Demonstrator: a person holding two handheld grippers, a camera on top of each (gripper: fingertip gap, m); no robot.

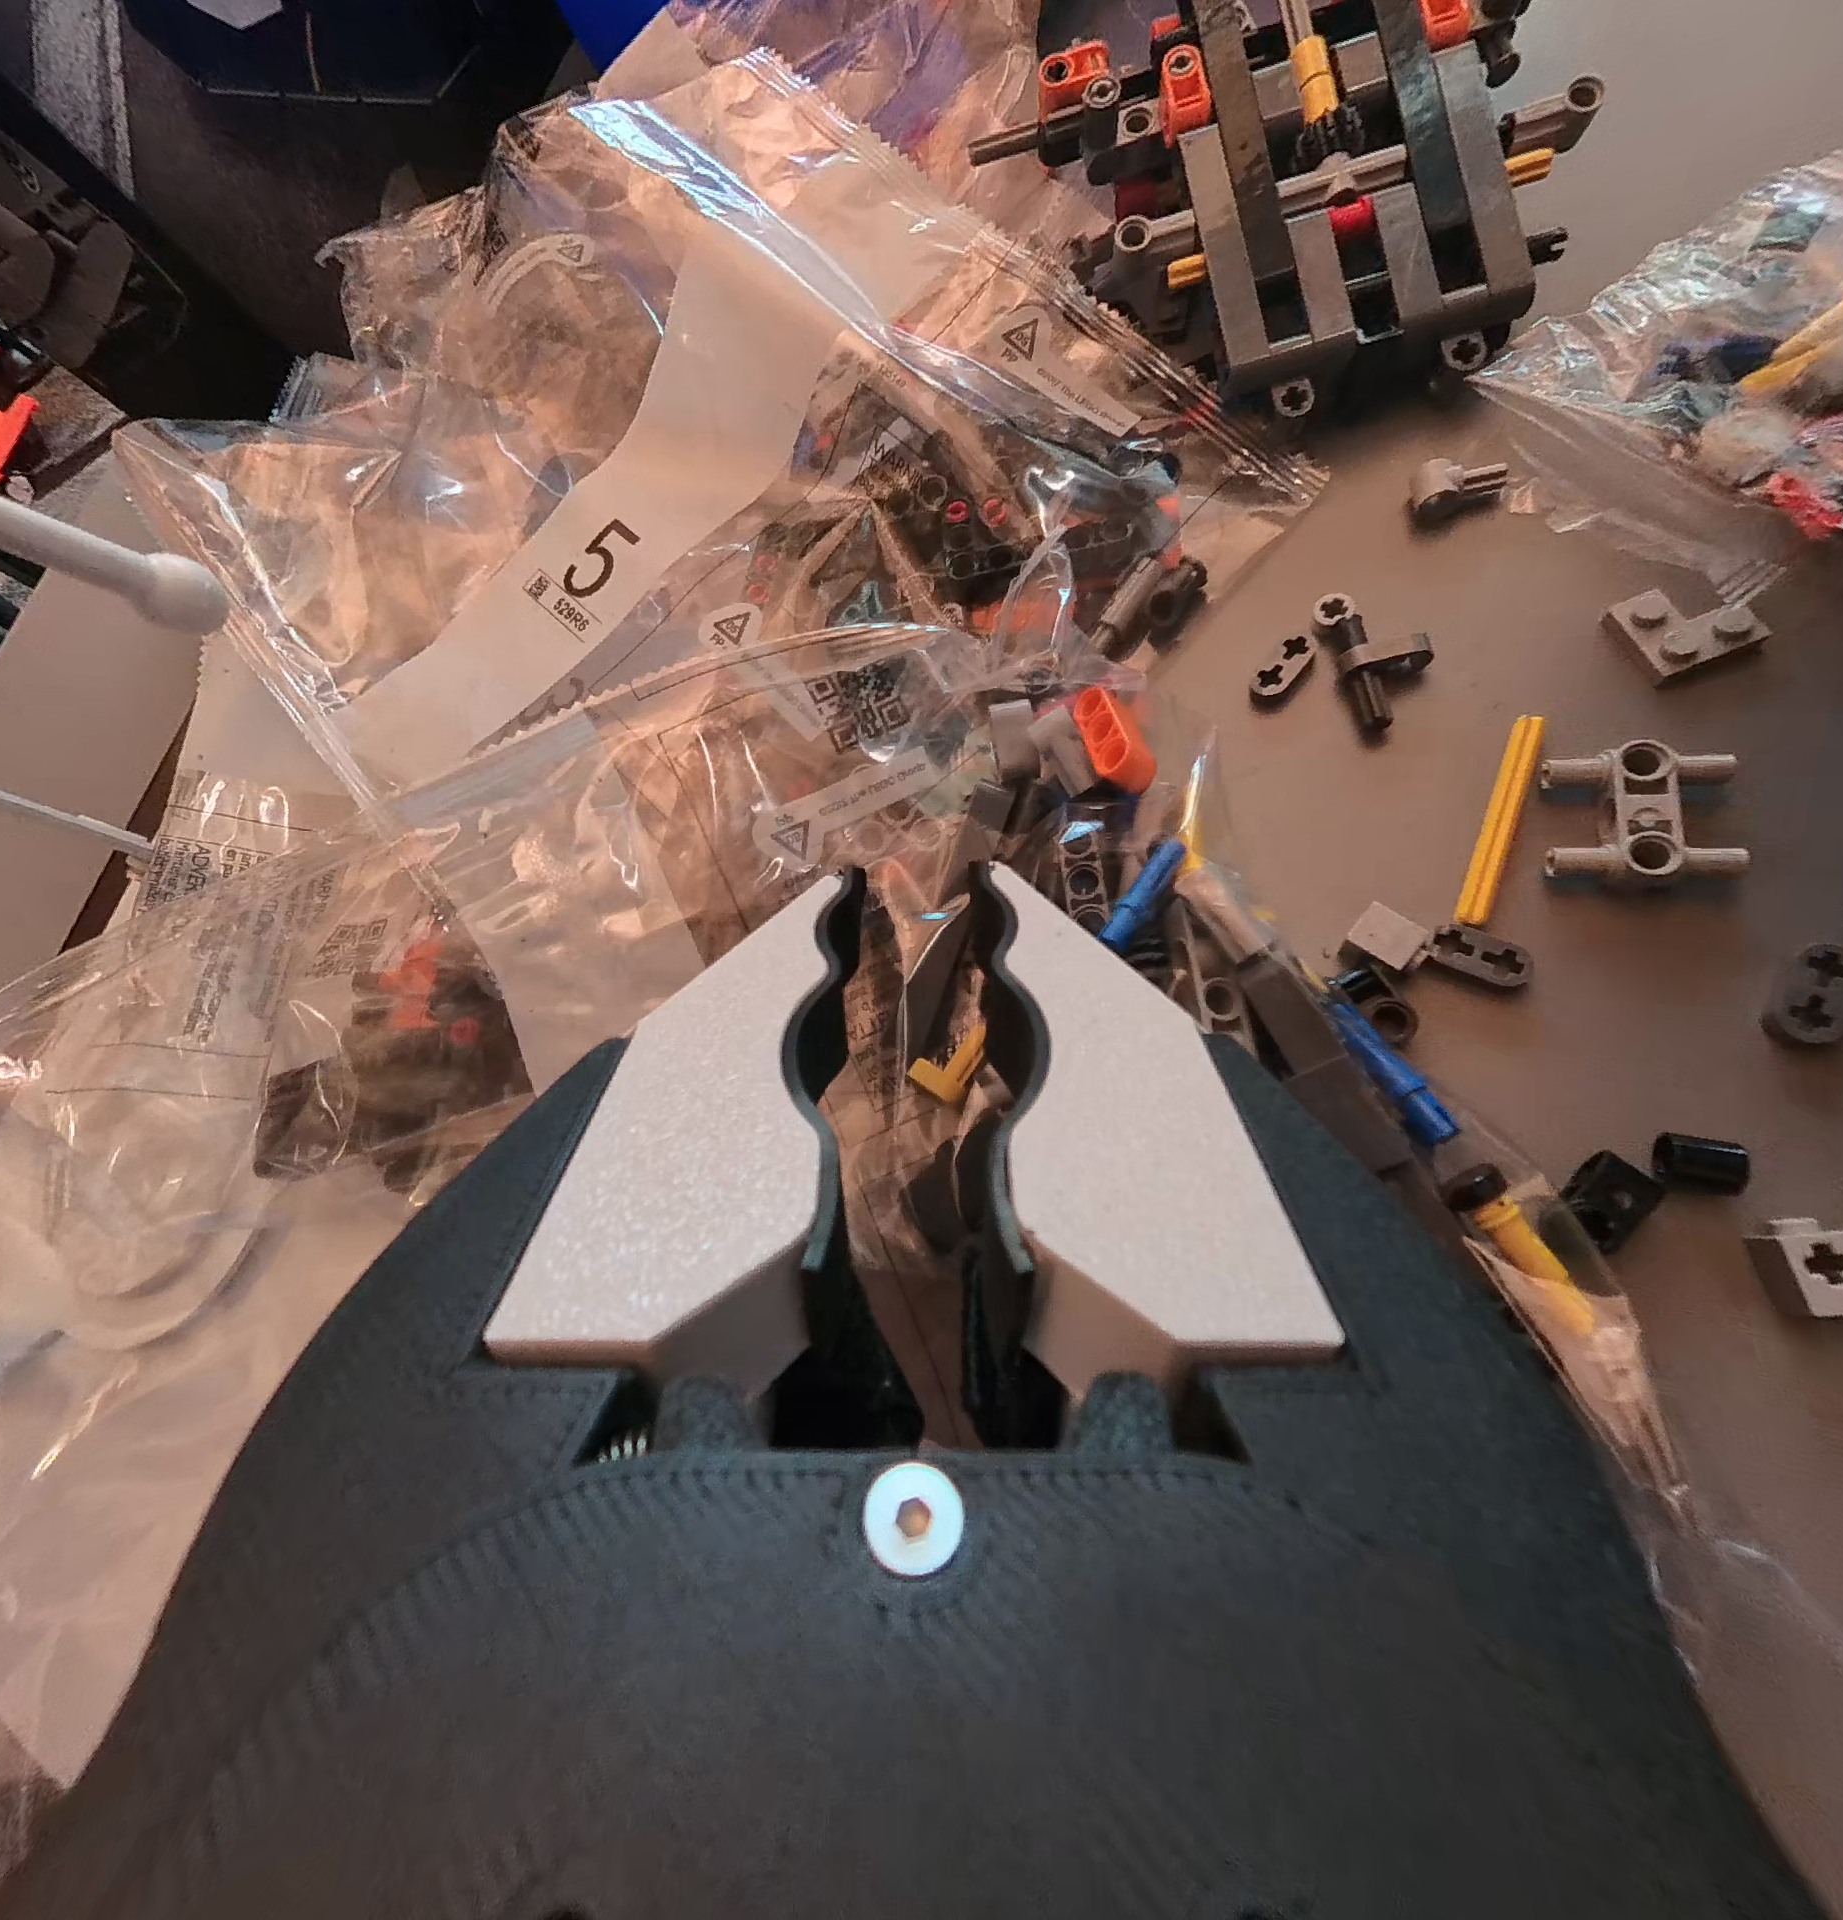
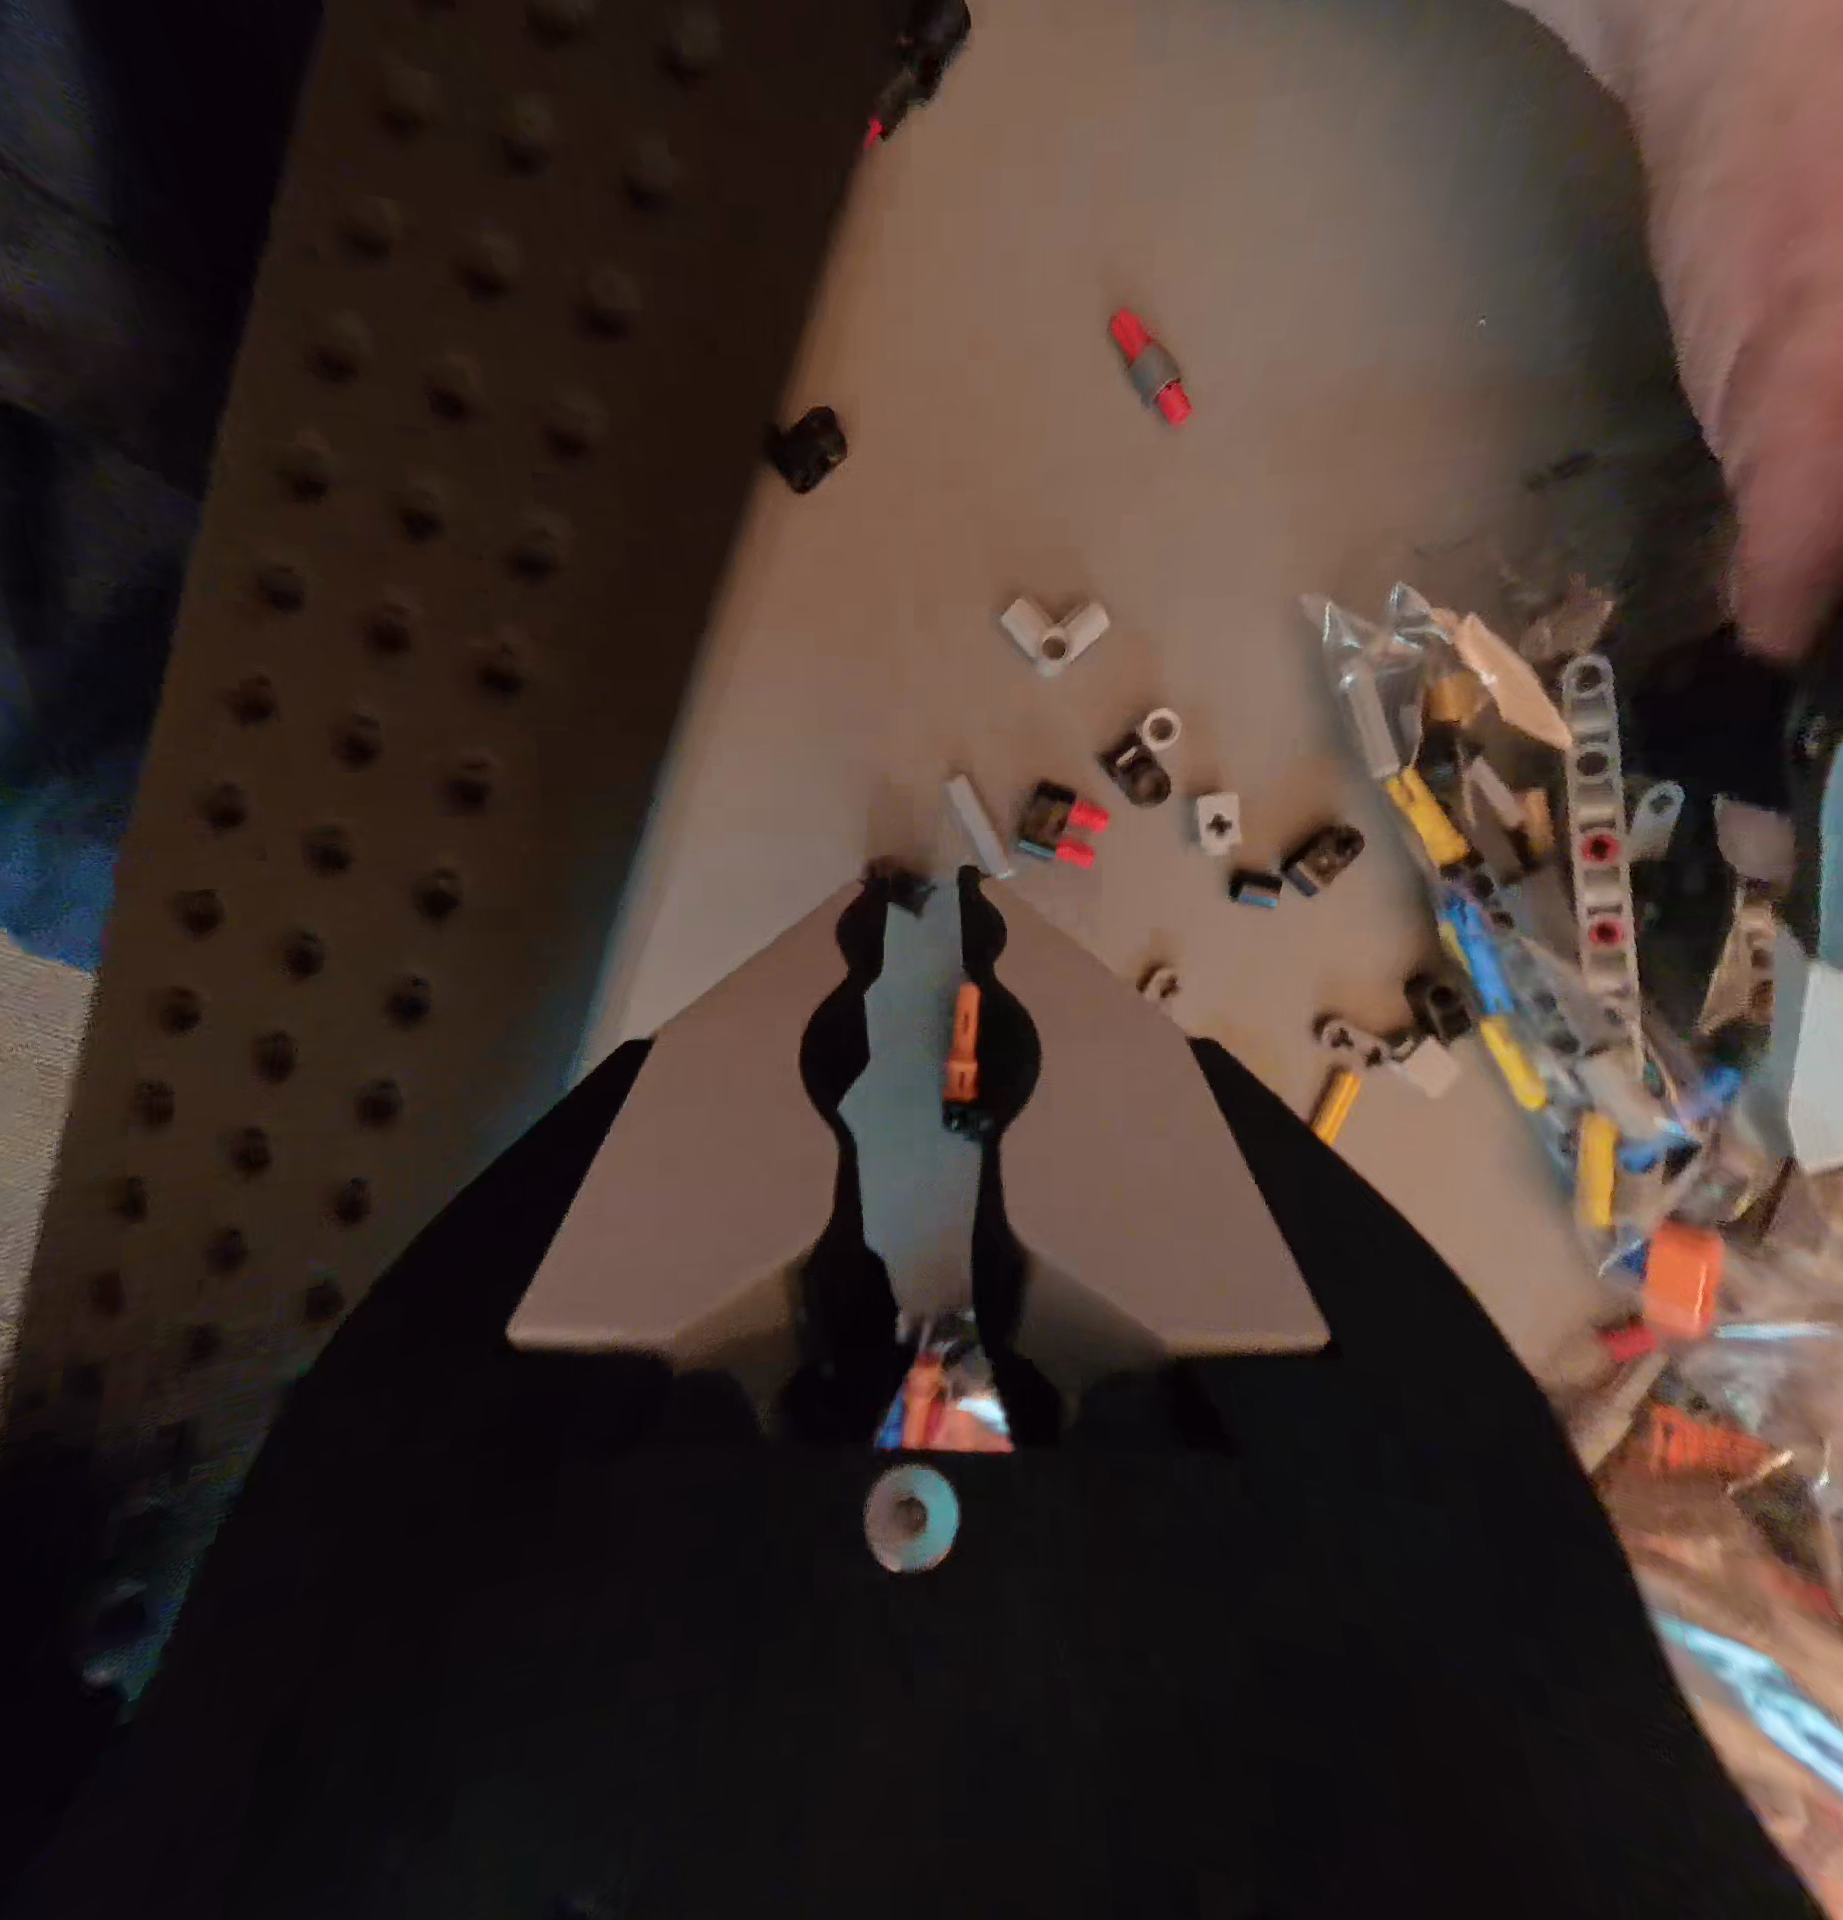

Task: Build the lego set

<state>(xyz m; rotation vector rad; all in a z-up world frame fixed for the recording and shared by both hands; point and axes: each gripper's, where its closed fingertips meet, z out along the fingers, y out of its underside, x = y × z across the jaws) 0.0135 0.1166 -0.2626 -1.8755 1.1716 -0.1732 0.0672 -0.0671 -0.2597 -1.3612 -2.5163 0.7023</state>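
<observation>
The left gripper [image 1: 915, 883] hangs low over a heap of clear plastic bags [image 1: 626, 499] that covers the left part of the table [image 1: 1312, 665]; its tongs stand slightly apart with only crinkled film and bagged pieces showing through the gap, clamped on nothing I can make out, probably poised to pin or pull a bag. The half-built model [image 1: 1322, 197], a grey and black frame with orange and yellow pins, sits toward the far edge of the table, set clear of the bags so it stays reachable. Loose parts lie spread to the right, among them a yellow axle [image 1: 1501, 821] and a grey double-pin connector [image 1: 1644, 821], laid apart so each can be picked singly. The right gripper [image 2: 925, 878] hovers above bare table, its tongs also a little apart and empty; an orange pin [image 2: 965, 1055] lies on the table seen between them, likely the next pick. A studded baseplate [image 2: 377, 665] runs along the left edge, and an opened bag of parts [image 2: 1519, 914] sits to the right.
</observation>
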